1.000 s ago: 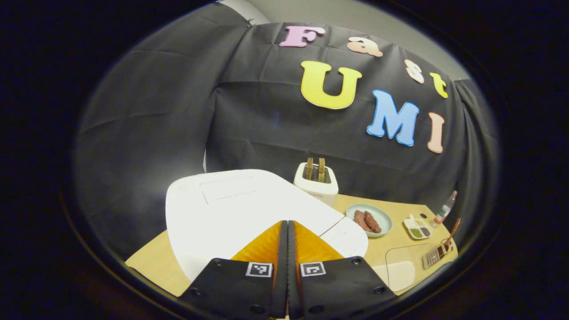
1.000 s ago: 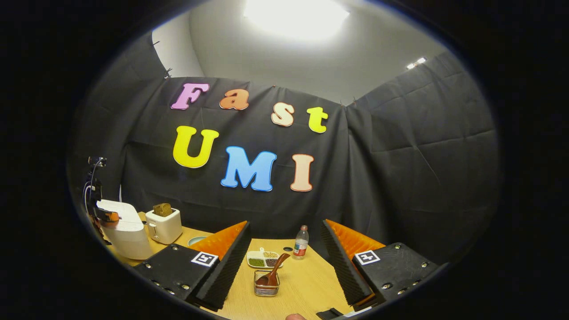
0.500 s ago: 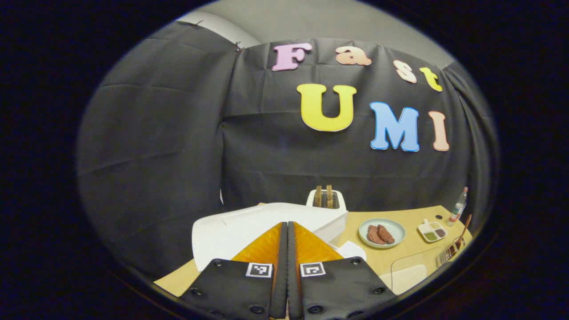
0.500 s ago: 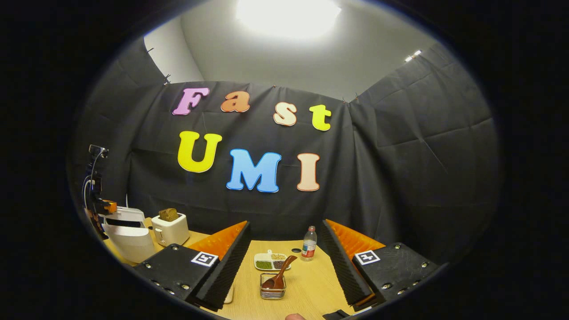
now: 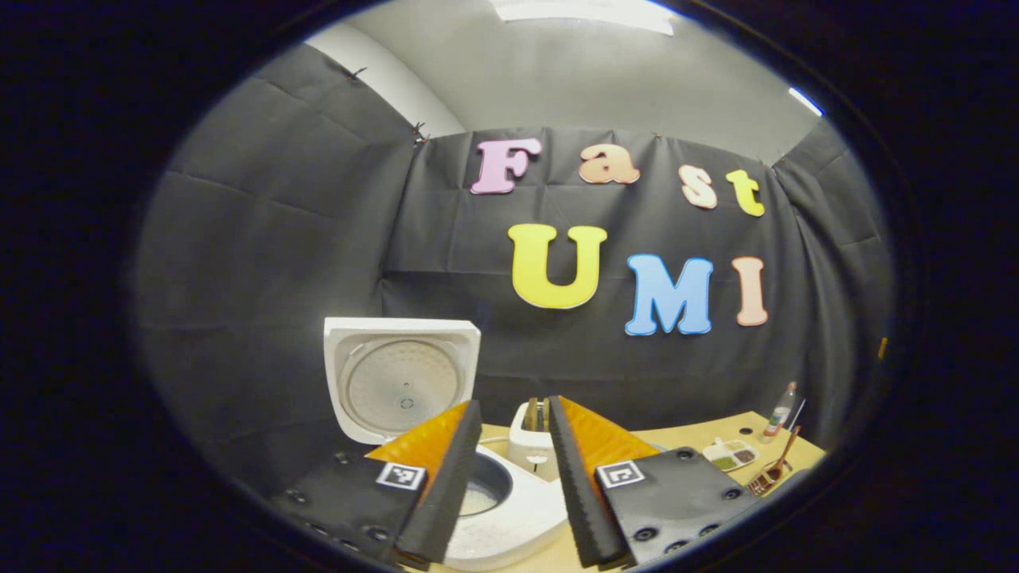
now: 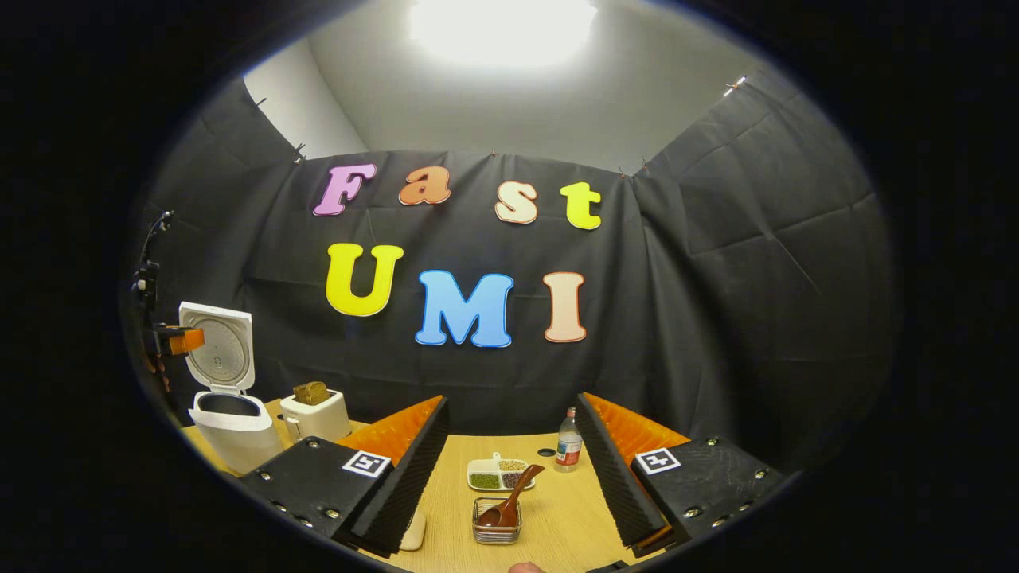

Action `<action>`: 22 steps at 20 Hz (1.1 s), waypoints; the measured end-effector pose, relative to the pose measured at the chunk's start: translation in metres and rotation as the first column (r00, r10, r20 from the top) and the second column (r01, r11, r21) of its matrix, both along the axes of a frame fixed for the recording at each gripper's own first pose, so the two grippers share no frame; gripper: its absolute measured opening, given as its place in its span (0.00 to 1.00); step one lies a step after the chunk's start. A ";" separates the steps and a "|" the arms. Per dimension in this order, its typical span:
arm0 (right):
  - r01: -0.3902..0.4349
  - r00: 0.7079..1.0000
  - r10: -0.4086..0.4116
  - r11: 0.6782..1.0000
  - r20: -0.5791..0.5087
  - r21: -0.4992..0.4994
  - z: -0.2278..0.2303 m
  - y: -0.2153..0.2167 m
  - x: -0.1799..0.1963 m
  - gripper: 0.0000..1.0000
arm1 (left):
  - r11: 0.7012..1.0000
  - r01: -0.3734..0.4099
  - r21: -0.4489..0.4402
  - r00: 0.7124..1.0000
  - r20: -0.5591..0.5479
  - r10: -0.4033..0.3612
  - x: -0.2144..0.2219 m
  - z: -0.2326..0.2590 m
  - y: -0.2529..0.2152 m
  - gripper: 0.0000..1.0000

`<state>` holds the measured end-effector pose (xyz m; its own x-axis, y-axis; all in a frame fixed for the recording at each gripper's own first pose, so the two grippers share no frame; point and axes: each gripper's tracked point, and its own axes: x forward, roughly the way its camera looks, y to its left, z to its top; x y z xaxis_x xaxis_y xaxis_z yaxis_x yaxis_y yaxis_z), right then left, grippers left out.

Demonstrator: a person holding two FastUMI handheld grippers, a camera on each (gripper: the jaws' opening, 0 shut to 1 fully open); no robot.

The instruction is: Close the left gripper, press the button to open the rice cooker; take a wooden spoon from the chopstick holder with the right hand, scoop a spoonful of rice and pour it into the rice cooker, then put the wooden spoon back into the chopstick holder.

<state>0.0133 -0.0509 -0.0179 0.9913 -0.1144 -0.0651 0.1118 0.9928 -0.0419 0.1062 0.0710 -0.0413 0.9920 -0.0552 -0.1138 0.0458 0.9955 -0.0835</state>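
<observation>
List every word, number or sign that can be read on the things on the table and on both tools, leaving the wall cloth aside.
No text here can be read.
The label on the bottle: too small to read.
The square markers on the right tool and the left tool: black-and-white patterns, no words.
The rice cooker and the toaster: no writing visible.

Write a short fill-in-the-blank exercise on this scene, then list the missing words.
1. The rice cooker has its lid standing ____.
2. The wooden spoon rests in the ____.
3. The right gripper has its fingers ____.
4. Bread sticks up from the ____ beside the rice cooker.

Missing words: open; chopstick holder; open; toaster.
</observation>
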 end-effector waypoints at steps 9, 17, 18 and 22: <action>-0.038 0.998 0.043 0.996 -0.055 0.086 -0.033 -0.015 0.048 0.96 | 0.996 0.018 0.085 0.993 0.111 -0.027 -0.057 0.050 -0.041 0.99; 0.004 0.968 0.043 0.983 -0.247 0.184 -0.123 -0.035 0.097 0.96 | 0.994 -0.037 0.100 0.993 0.113 0.025 -0.093 0.058 -0.040 1.00; 0.011 0.962 0.044 0.980 -0.269 0.197 -0.134 -0.037 0.102 0.96 | 0.993 -0.046 0.105 0.994 0.107 0.035 -0.097 0.055 -0.037 1.00; 0.033 0.936 0.049 0.974 -0.349 0.226 -0.175 -0.041 0.119 0.96 | 0.987 -0.086 0.136 0.993 0.088 0.074 -0.110 0.051 -0.028 1.00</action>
<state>0.1324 -0.0917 -0.1934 0.9009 -0.0479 -0.4314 0.1227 0.9815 0.1472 -0.0041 0.0431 0.0096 0.9988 0.0355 -0.0325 -0.0336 0.9978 0.0566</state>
